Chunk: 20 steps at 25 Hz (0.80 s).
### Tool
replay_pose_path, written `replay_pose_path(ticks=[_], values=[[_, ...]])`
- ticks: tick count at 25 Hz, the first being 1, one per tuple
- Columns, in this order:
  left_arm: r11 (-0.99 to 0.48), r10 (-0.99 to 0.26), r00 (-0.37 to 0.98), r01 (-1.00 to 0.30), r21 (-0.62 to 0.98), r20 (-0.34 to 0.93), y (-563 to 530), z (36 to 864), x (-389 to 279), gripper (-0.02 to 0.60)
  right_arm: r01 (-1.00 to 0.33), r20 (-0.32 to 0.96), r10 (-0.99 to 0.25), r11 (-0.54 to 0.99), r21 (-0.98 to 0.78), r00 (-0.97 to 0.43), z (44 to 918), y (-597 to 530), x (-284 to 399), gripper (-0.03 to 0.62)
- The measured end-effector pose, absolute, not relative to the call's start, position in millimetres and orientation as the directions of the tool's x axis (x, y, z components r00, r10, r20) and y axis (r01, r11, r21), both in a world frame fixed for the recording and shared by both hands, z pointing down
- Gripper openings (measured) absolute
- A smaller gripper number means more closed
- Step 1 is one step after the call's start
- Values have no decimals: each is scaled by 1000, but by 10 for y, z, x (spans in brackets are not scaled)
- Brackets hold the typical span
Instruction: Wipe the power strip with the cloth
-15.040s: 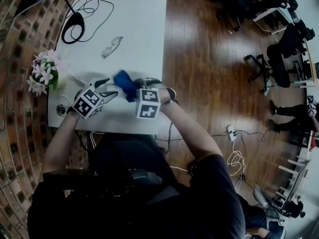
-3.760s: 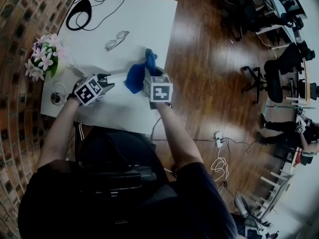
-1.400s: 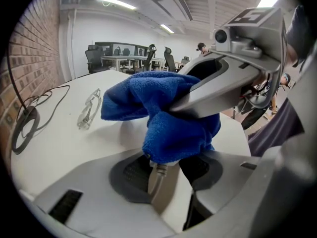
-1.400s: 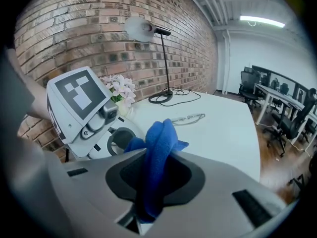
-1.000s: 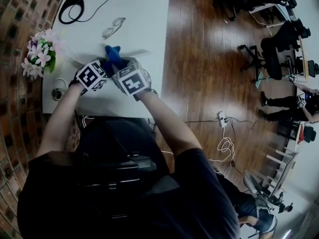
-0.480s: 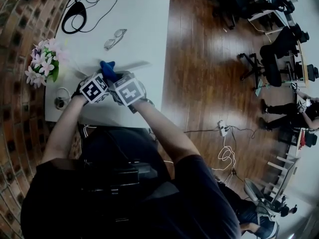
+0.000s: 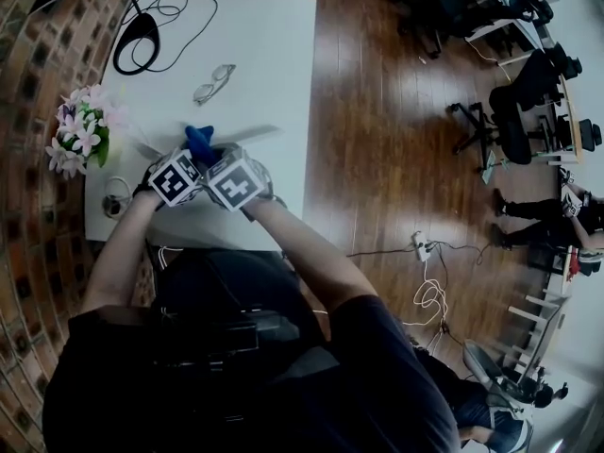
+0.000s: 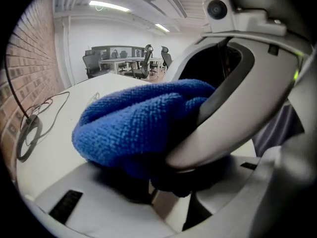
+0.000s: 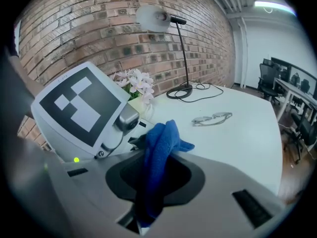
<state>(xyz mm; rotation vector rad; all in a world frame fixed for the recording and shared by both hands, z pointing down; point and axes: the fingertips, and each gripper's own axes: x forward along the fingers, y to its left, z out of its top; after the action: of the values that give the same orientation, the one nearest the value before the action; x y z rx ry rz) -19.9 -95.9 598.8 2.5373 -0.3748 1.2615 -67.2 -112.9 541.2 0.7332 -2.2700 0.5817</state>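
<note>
our right gripper (image 9: 154,190) pinches the cloth (image 9: 159,143), the left gripper (image 8: 163,205) clamps the power strip (image 7: 255,132); so crowded, we risk snagging cloth in the left jaws.

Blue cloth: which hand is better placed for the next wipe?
Probably right: the right gripper pinches the cloth in its jaws by the power strip; the left gripper seems to steady it.

No lettering, label, brand or number can be read anywhere
</note>
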Motion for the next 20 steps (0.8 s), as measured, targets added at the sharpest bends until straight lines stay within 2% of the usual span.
replay_pose_path(ticks=[20], values=[[-928, -128, 567, -359, 104, 814, -978, 6002, -199, 176, -579, 700, -336, 804, -135, -630, 5421, -1096, -672, 64]])
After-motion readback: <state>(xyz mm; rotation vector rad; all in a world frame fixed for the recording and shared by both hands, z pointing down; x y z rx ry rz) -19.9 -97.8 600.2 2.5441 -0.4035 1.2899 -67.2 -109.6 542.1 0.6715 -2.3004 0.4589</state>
